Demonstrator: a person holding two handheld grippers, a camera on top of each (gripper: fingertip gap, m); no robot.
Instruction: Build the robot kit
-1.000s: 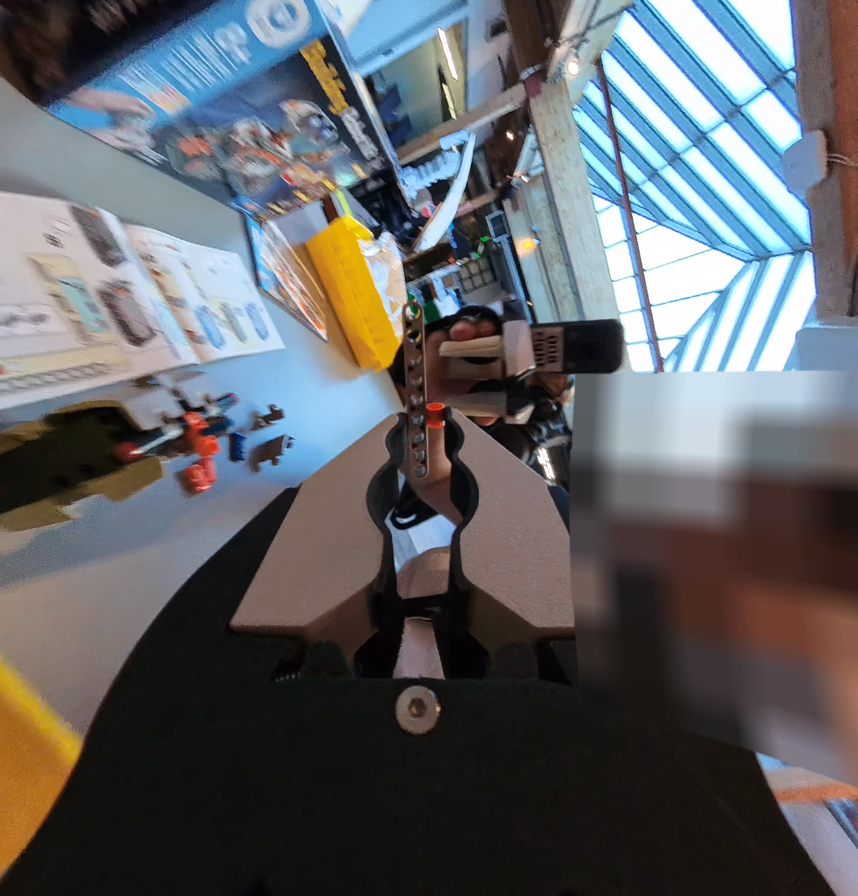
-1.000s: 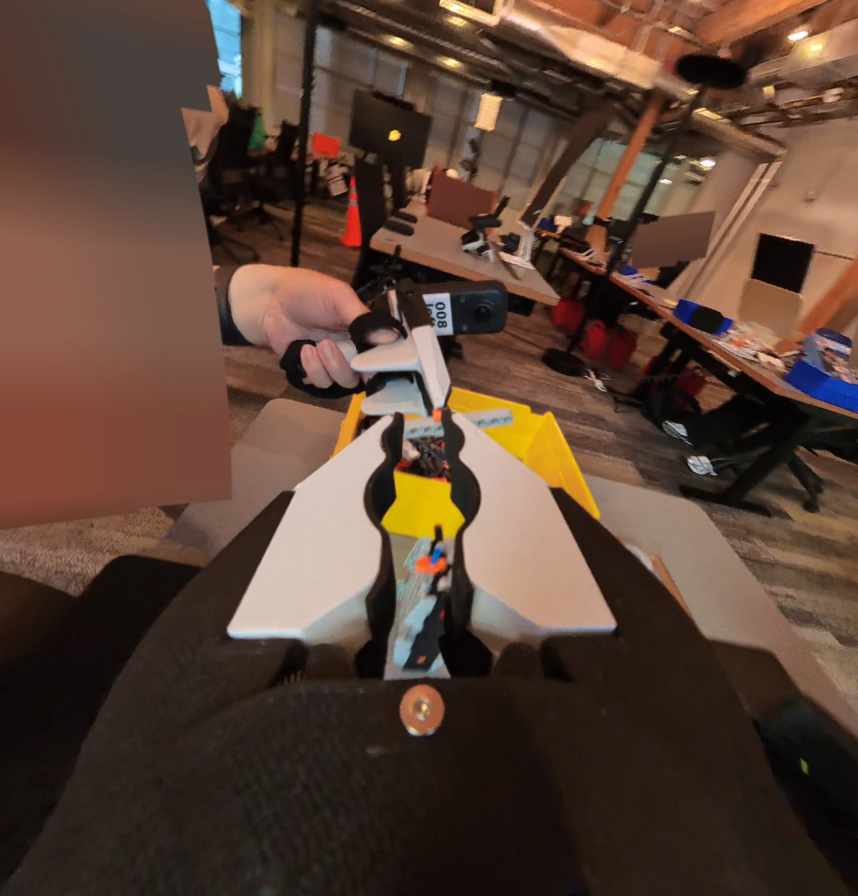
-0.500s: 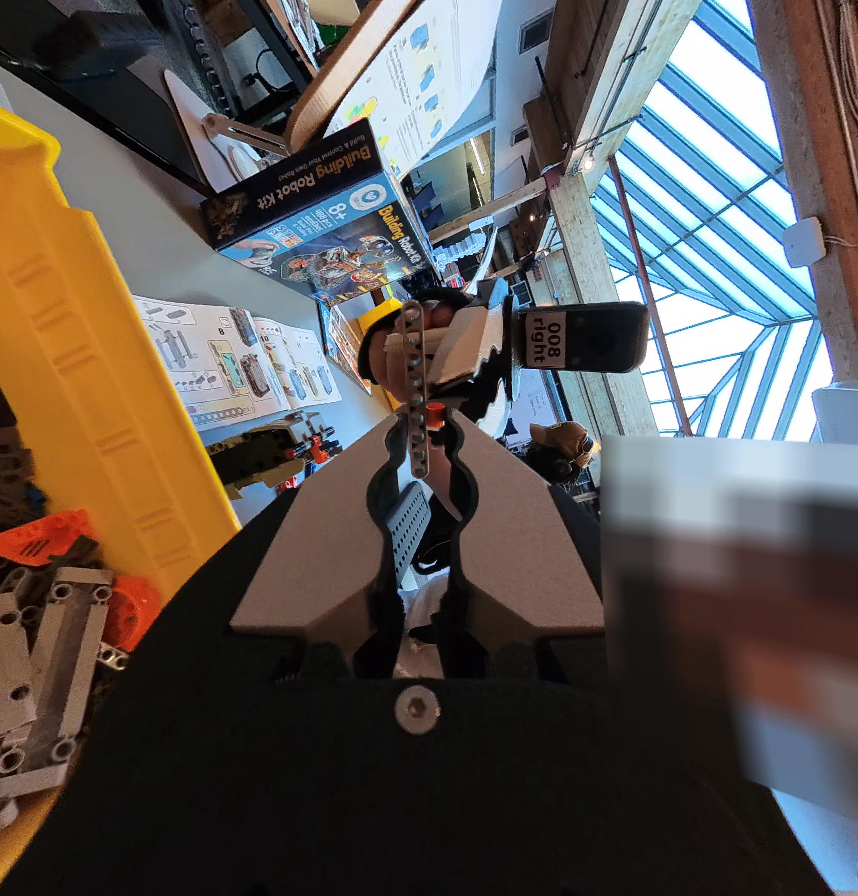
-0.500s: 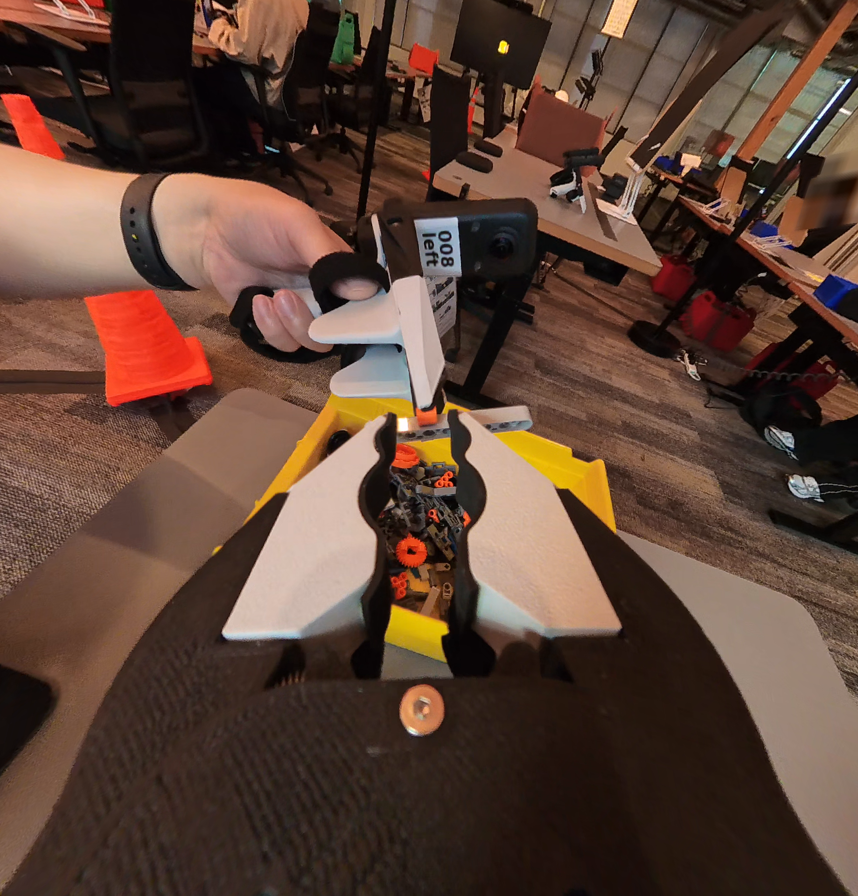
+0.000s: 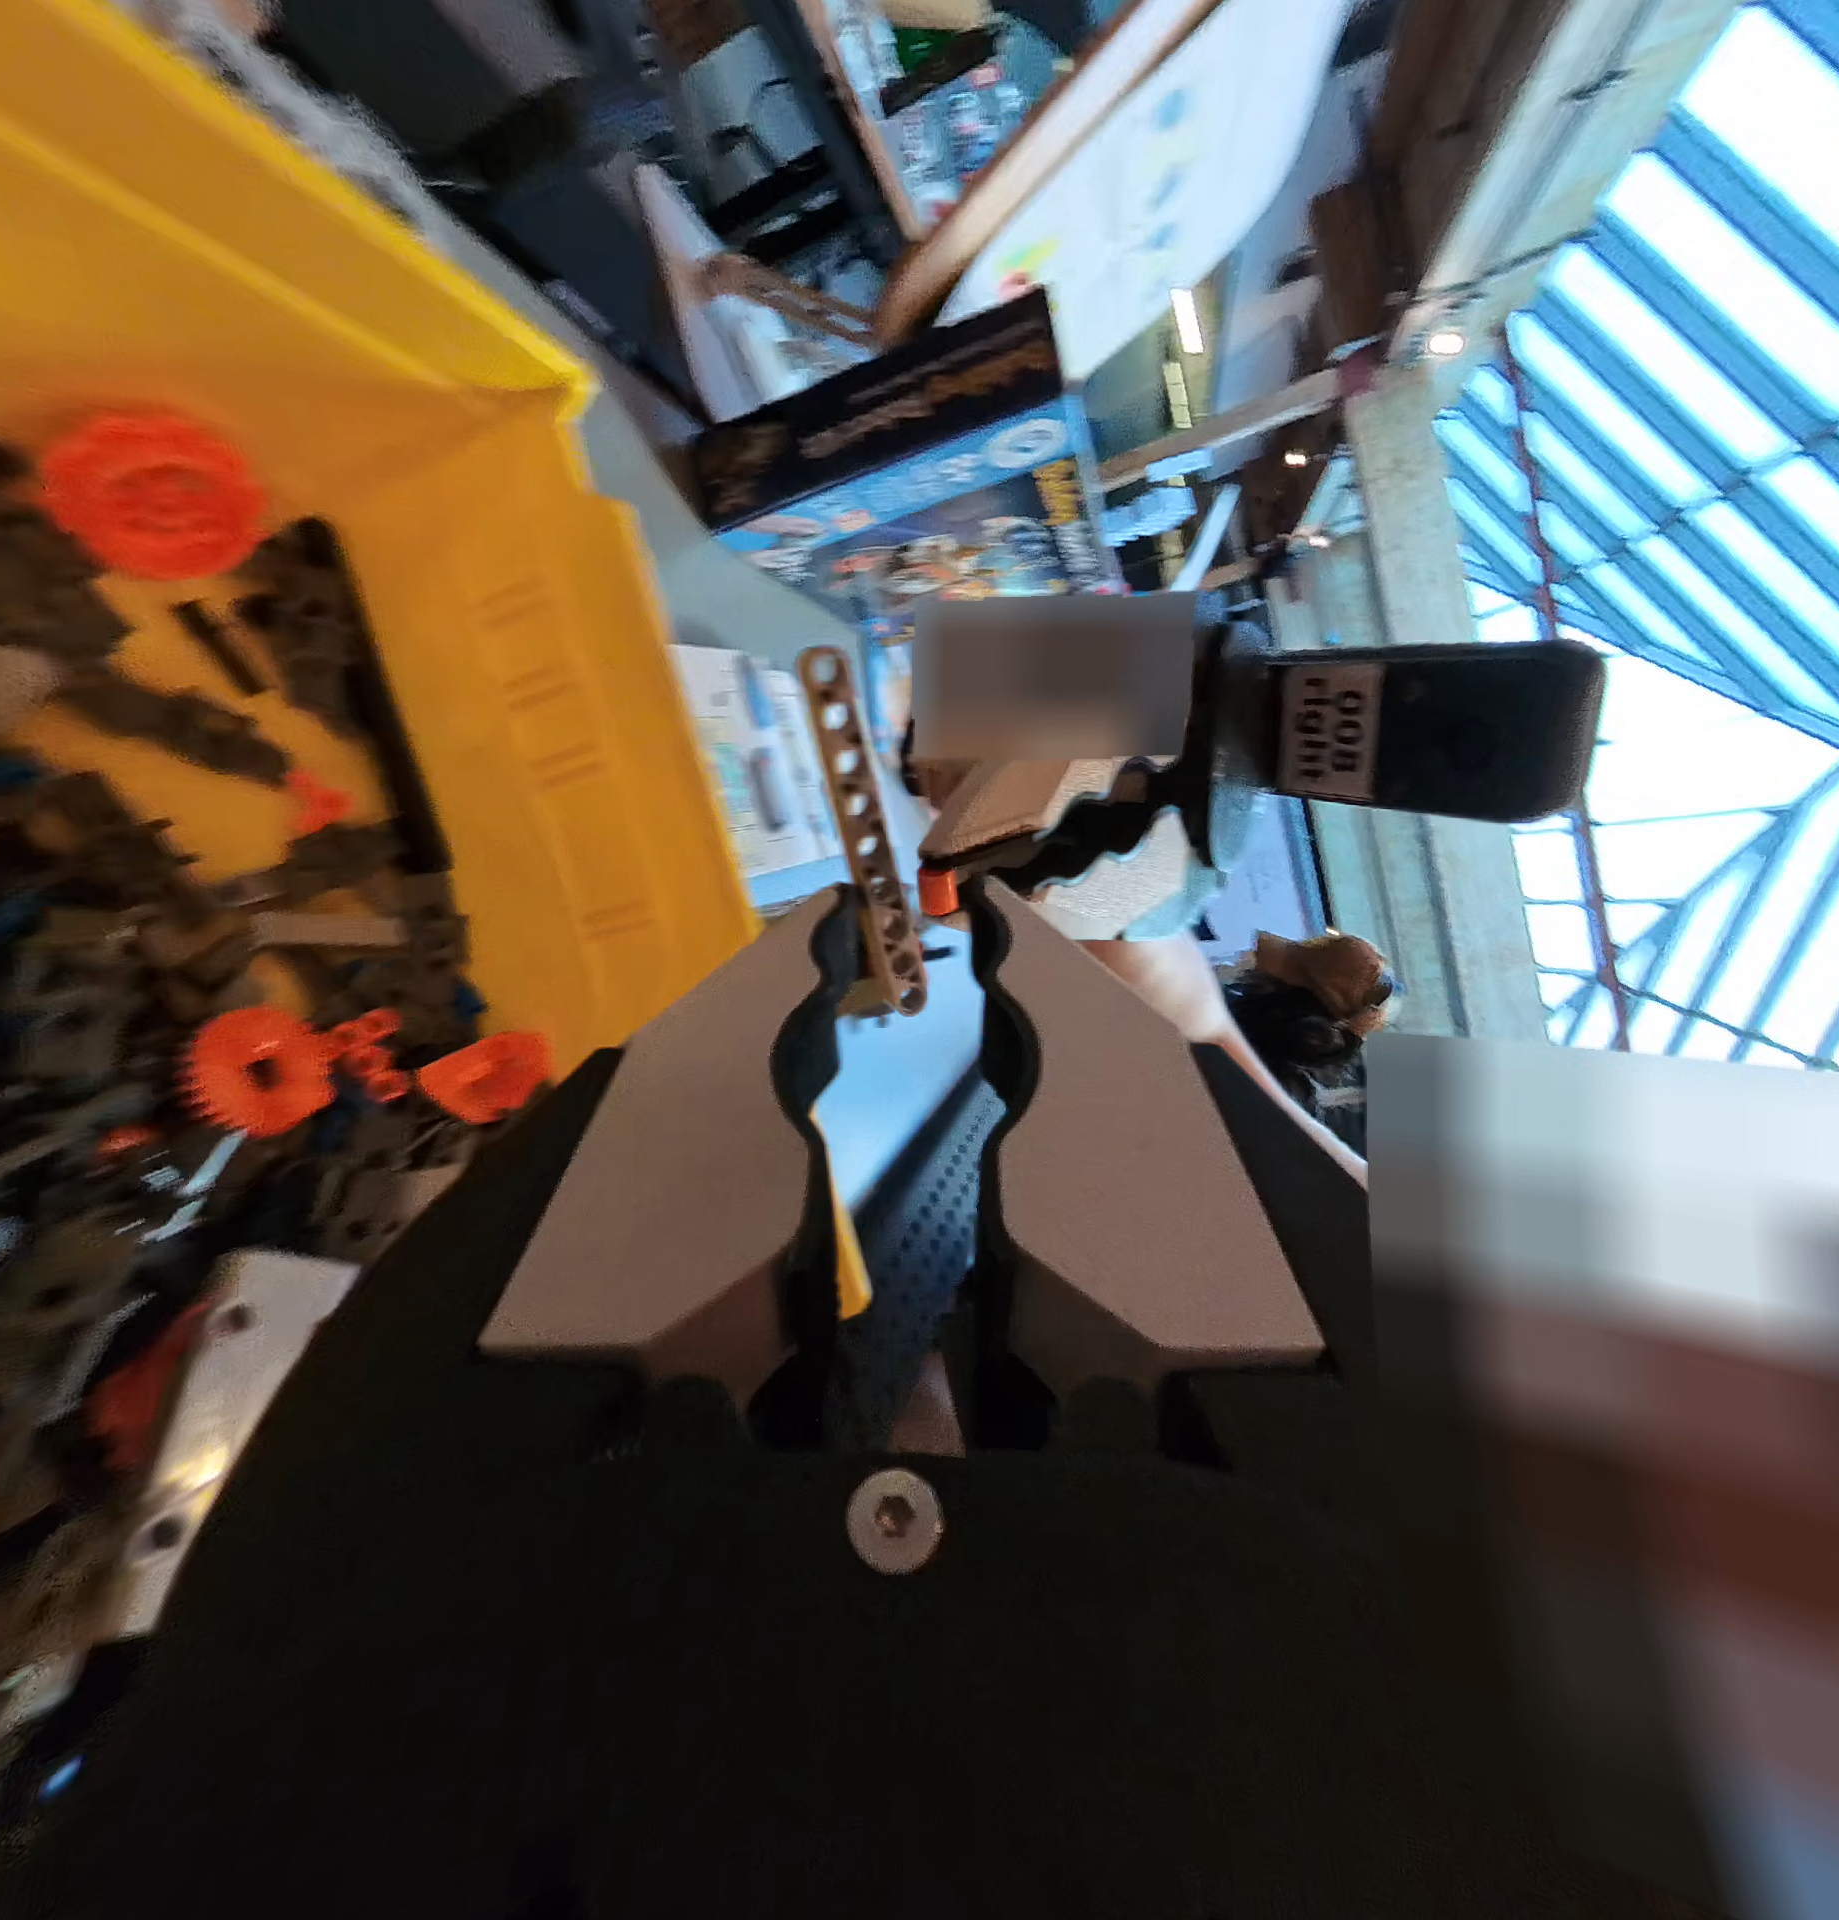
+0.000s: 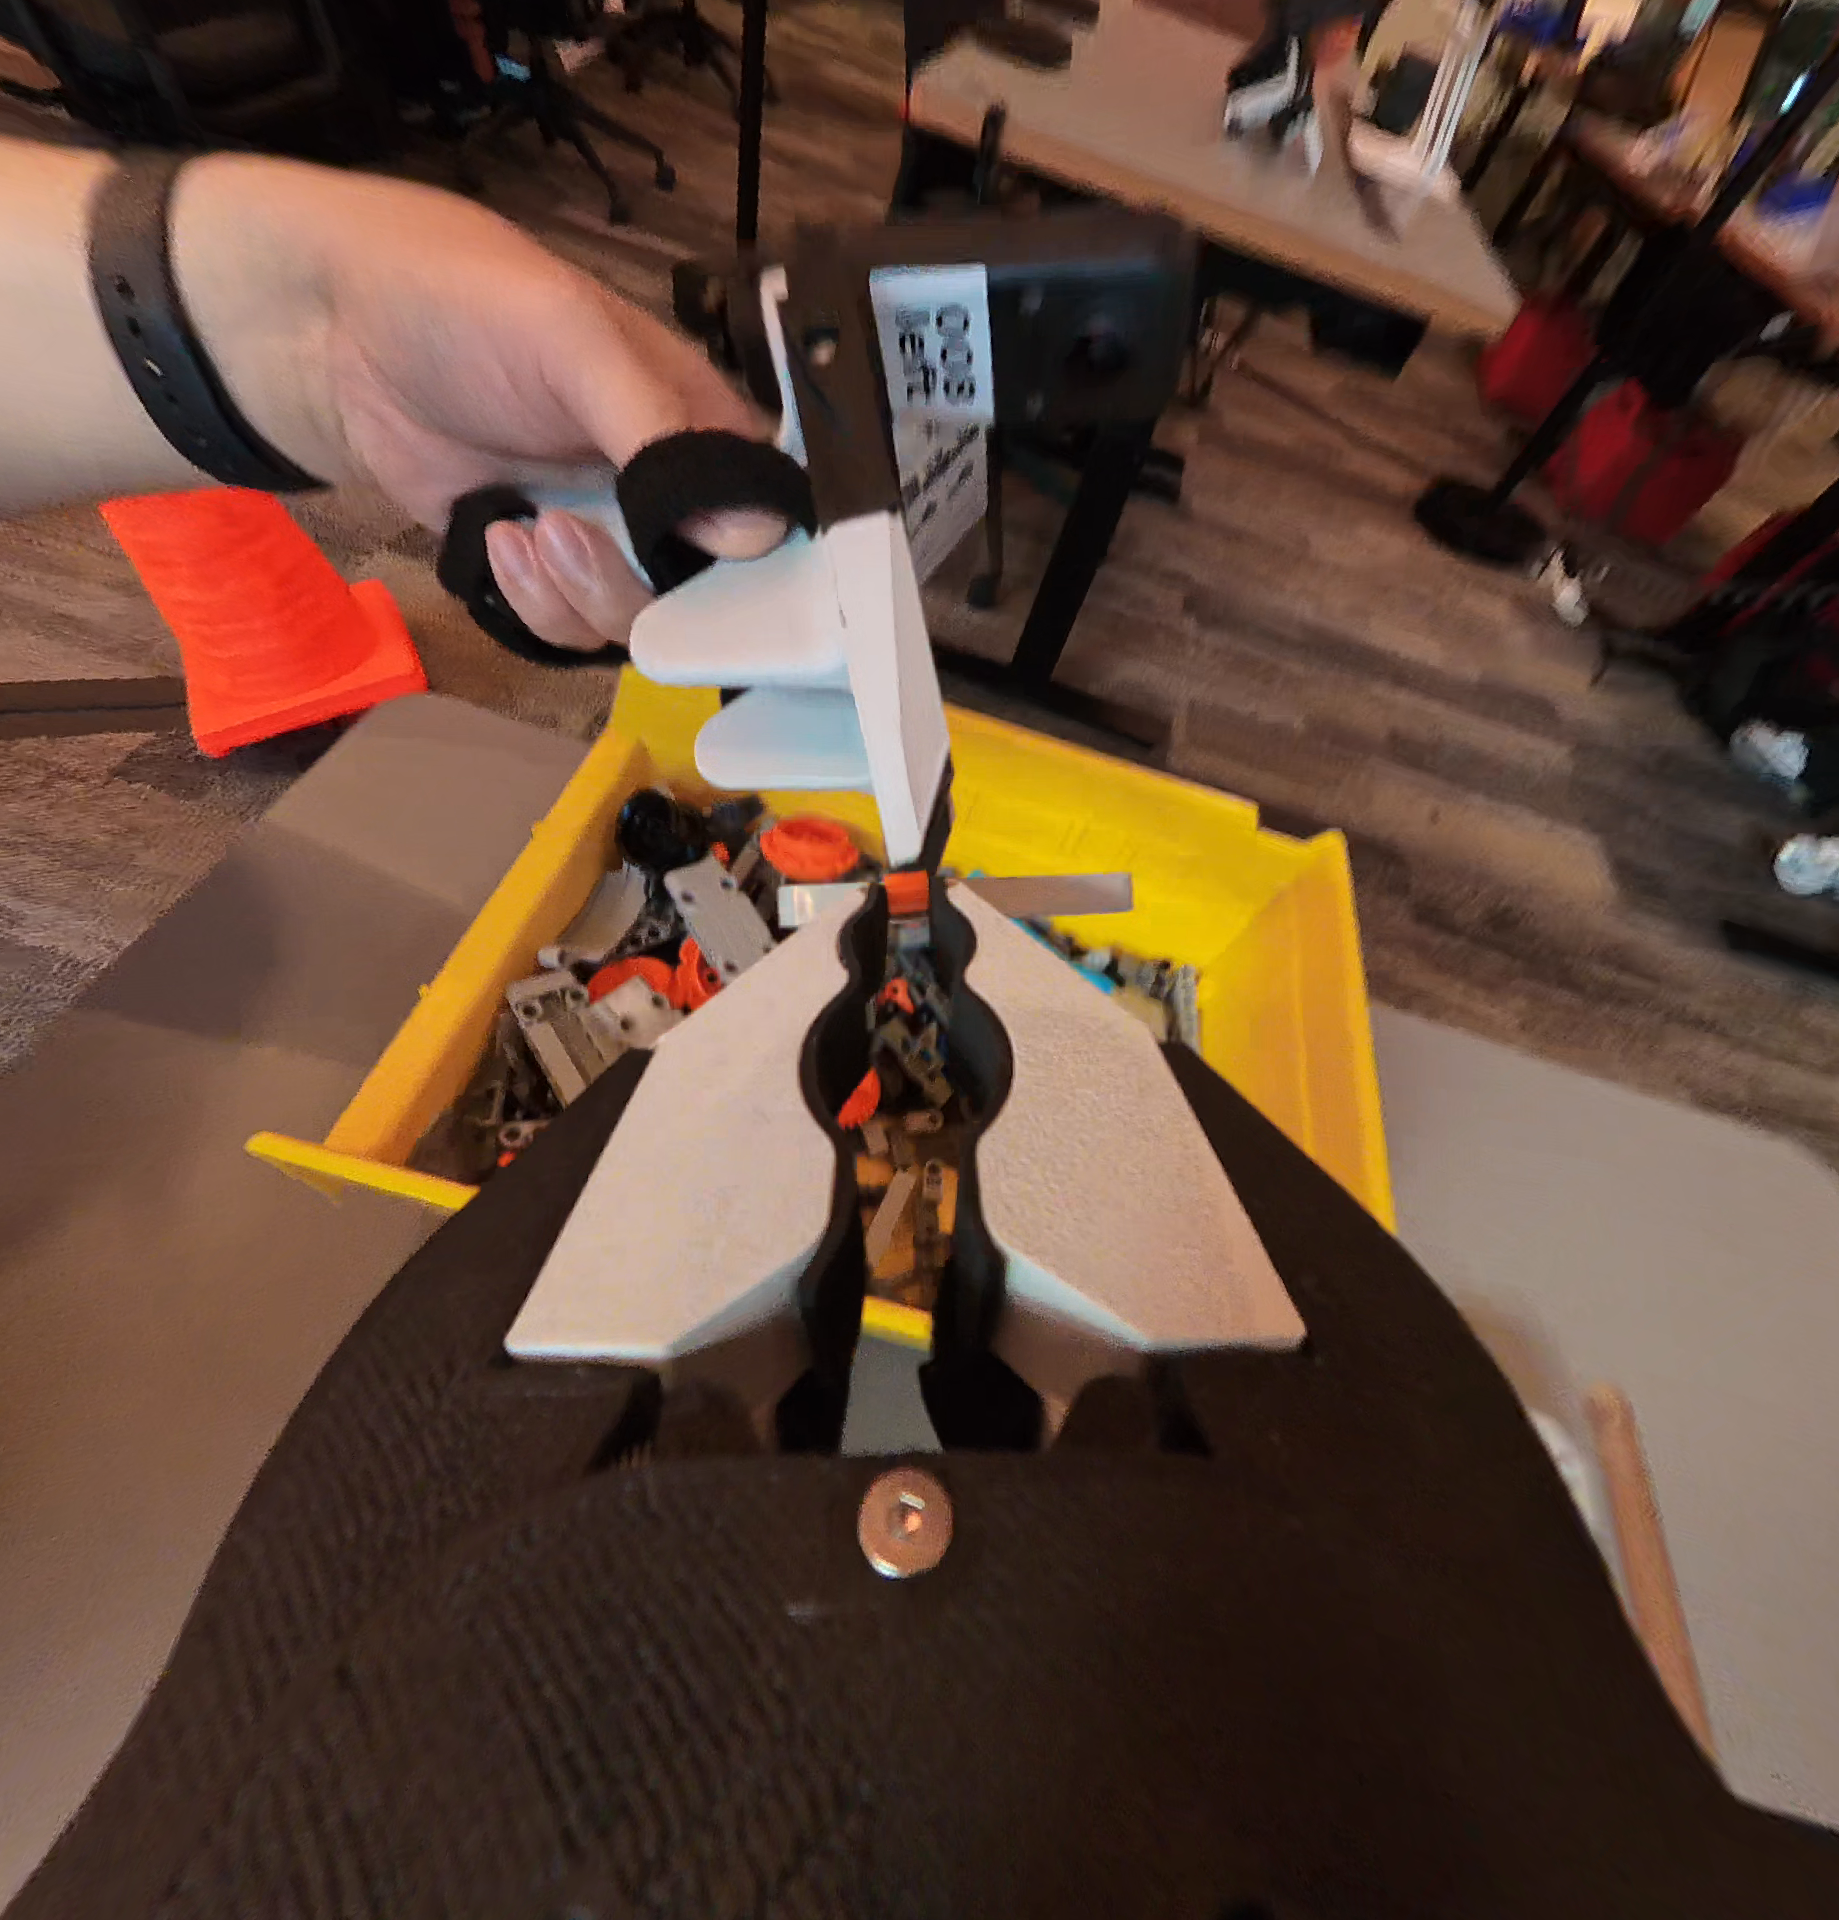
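Above the yellow bin [image 6: 1279,997] of loose parts on the worktop [image 6: 1621,1226], the right hand-held gripper [image 6: 907,896], closed on an orange peg [image 6: 907,894], should press squarely into the grey holed beam [image 5: 861,831] touching the open left hand-held gripper [image 5: 910,920].

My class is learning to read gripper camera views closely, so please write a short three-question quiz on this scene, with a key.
1. True or false: the bin that holds the loose building parts is blue.
2. Pick one: what sits between the fingertips of the right gripper? A) a small orange peg B) a black wheel C) a folded sheet of paper
3. In a few words: what lies directly below the grey strip with holes?

Key: 1 false, it is yellow. 2 A. 3 the bin of parts.
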